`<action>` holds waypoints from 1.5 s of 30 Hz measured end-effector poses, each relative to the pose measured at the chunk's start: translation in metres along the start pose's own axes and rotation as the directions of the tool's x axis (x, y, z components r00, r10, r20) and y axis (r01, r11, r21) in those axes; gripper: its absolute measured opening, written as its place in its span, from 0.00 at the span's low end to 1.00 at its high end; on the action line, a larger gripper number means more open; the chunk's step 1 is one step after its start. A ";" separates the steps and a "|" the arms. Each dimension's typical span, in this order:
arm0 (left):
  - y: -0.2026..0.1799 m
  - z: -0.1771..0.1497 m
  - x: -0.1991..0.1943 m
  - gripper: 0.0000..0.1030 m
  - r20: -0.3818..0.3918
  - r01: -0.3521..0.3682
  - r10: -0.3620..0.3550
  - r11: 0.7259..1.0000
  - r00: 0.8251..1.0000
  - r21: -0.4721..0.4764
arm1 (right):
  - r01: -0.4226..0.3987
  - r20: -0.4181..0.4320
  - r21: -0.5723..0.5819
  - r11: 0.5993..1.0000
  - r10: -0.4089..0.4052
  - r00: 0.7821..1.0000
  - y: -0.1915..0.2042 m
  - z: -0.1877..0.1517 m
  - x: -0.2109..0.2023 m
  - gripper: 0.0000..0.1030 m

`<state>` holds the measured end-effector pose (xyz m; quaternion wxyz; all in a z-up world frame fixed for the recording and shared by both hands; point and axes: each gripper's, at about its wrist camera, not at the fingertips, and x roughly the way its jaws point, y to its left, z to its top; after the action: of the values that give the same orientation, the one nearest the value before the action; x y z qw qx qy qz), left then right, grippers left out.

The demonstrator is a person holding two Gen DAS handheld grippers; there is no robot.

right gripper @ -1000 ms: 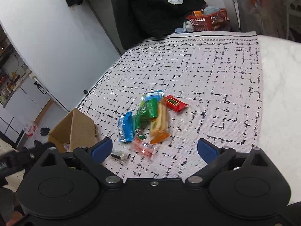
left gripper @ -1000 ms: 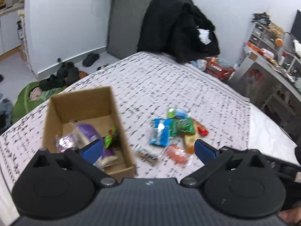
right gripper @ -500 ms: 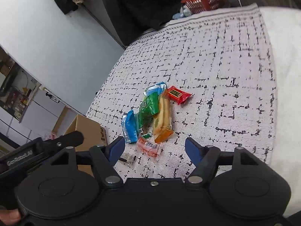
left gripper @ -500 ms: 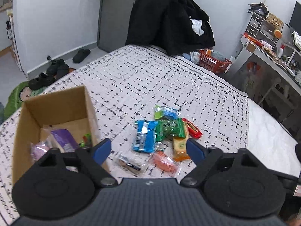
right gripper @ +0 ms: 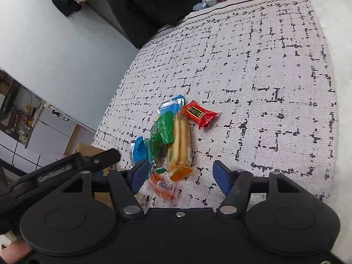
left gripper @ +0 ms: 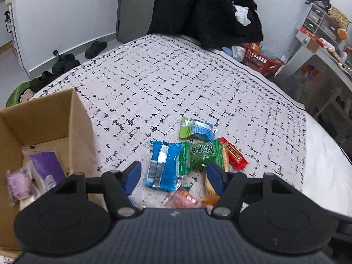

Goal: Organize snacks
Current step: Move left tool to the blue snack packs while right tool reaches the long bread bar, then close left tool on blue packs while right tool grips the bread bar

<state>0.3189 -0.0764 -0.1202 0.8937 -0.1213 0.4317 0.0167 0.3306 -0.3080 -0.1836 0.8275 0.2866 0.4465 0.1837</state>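
Near the bed's [left gripper: 176, 83] front edge, both grippers, left [left gripper: 173, 177] and right [right gripper: 181, 175], hover ungrasping with jaws closing over the snacks [left gripper: 189, 154], likely sizing picks for the box [left gripper: 44, 118] alongside.

- We see dark printed characters on the green packet [left gripper: 201, 154], too blurred for us to read.
- We see a gold-edged black label with characters on the red packet [right gripper: 199, 114], illegible to us.
- We see a small barcode label on the orange packet [right gripper: 164, 186]; no digits are readable.
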 end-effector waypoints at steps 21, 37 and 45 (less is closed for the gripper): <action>0.014 -0.002 0.072 0.43 -0.064 -0.062 0.059 0.997 0.996 -0.047 | -0.043 -0.078 -0.030 0.999 0.040 0.996 -0.004 0.016 0.054 0.58; 0.029 -0.017 0.042 0.29 -0.058 -0.072 0.068 0.994 0.996 -0.076 | 0.020 -0.082 -0.123 0.992 -0.030 0.996 0.008 0.008 0.065 0.29; 0.032 -0.019 0.016 0.29 -0.034 -0.046 0.043 0.996 0.998 -0.082 | 0.049 -0.069 -0.119 0.992 -0.057 0.996 0.012 0.002 0.048 0.26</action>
<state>0.3104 -0.0512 -0.1505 0.8803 -0.1488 0.4474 0.0526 0.3572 -0.2727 -0.2050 0.8308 0.2188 0.4720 0.1977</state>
